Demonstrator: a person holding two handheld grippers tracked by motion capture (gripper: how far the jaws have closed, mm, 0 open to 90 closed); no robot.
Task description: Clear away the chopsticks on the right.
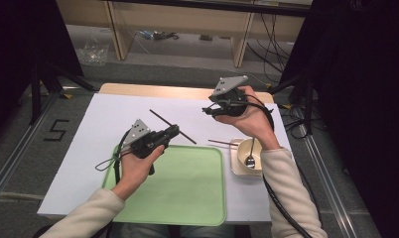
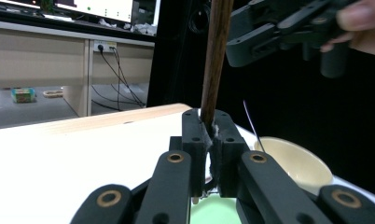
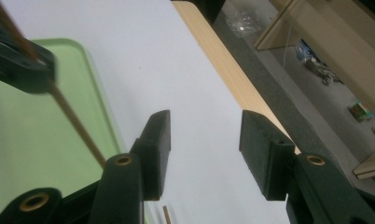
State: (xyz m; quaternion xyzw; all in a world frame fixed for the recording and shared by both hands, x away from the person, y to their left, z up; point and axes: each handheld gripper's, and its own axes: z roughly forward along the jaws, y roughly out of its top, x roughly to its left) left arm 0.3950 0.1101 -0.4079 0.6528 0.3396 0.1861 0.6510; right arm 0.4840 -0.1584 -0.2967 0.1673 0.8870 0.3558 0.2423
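High view shows us our left gripper (image 1: 173,131) clamped on a dark chopstick (image 1: 160,119) held above the counter (image 1: 113,114), seemingly for the green tray (image 1: 187,193), while our right gripper (image 1: 211,110) waits with jaws apart.

The tray (image 1: 187,193) lies near on the table (image 1: 113,114); the bowl (image 1: 238,161), holding a spoon (image 1: 250,157), sits just right of it.

Left black two-jaw gripper (image 1: 173,131) low, jaws clamped together, forearm angled inward. Right black two-jaw gripper (image 1: 207,110) raised higher, jaws spread apart, pointing left.
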